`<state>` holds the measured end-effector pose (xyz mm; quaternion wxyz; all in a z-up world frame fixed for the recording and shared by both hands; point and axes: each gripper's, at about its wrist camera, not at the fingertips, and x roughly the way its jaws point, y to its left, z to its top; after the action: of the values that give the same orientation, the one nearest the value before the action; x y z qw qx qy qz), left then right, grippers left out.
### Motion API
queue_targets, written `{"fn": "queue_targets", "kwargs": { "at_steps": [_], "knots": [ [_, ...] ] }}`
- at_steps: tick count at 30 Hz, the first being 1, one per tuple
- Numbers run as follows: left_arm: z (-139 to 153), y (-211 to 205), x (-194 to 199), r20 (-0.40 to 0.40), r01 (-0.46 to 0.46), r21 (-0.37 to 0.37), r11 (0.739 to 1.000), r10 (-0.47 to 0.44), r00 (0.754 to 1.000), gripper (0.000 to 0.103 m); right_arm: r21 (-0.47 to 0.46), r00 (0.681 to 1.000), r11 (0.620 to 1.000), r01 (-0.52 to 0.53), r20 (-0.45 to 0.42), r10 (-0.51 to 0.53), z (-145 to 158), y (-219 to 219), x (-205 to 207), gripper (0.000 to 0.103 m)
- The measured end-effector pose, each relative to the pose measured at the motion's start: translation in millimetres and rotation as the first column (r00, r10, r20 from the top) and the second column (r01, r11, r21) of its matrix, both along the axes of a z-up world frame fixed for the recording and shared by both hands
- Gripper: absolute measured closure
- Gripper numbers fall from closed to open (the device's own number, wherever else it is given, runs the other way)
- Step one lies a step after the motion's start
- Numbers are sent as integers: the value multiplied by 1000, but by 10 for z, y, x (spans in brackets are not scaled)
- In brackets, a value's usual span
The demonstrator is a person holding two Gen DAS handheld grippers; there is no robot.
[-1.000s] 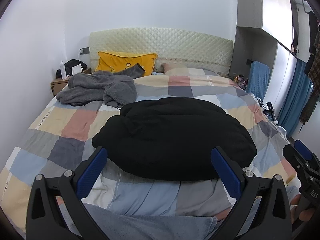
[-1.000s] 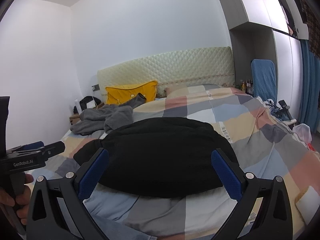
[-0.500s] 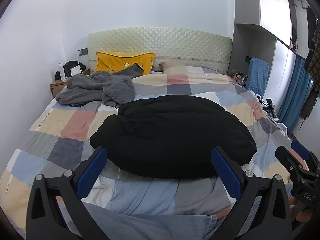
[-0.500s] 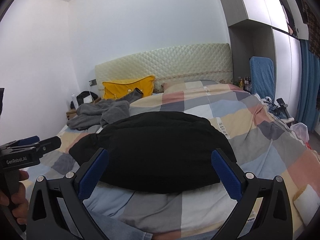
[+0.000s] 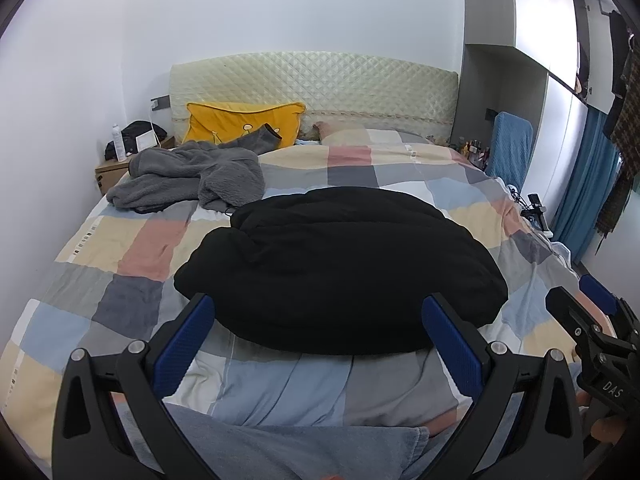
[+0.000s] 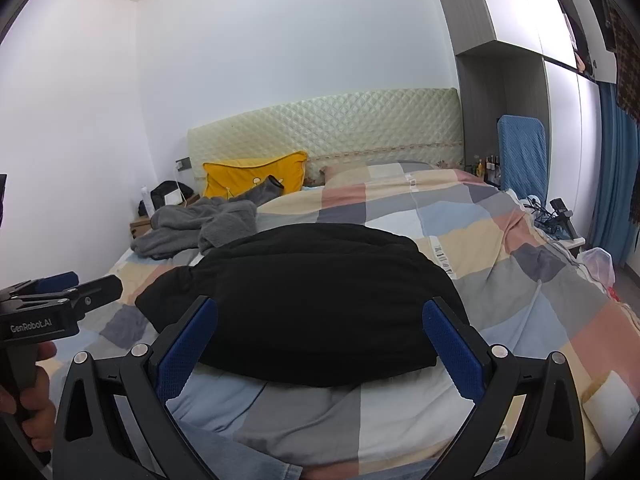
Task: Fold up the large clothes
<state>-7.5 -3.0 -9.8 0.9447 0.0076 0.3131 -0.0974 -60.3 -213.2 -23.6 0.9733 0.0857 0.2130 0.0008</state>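
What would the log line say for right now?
left gripper: open, empty | right gripper: open, empty | black garment: folded on bed | grey garment: unfolded

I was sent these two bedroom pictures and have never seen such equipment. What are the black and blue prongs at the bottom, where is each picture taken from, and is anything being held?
There is no robot here: a person holds a two-finger gripper in each hand, and each carries a wide-angle camera looking forward along its fingers. One picture comes from the left gripper, the other from the right gripper; the blue-padded prongs are their fingers. Each tool also appears at the edge of the other's view.

Both grippers are open and hold nothing.

On the bed with the pastel checked quilt lies a bulky black garment, already in a compact bundle. Behind it are a crumpled grey fleece garment, a yellow cushion and a cream quilted headboard.
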Motion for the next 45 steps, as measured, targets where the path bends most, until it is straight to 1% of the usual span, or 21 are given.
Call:
{"fn": "queue_targets", "kwargs": {
  "at_steps": [11, 20, 28, 45],
  "knots": [
    [-18, 1, 11, -23, 12, -13, 1000, -12, 1000, 0, -17, 1000, 1000, 10, -3, -10, 4, 9, -35, 0],
    [-45, -6, 37, -26, -3, -16, 1000, 3, 1000, 0, -35, 1000, 999, 3, 5, -3, 43, 4, -46, 0],
    [-62, -33, 43, -47, 21, -32, 999, -22, 999, 0, -21, 1000, 1000, 17, 12, -17, 82, 12, -74, 0],
    [-50, -4, 21, -38, 25, -28, 999, -26, 999, 0, -13, 1000, 1000, 14, 14, -14, 87, -48, -91, 0]
  ]
}}
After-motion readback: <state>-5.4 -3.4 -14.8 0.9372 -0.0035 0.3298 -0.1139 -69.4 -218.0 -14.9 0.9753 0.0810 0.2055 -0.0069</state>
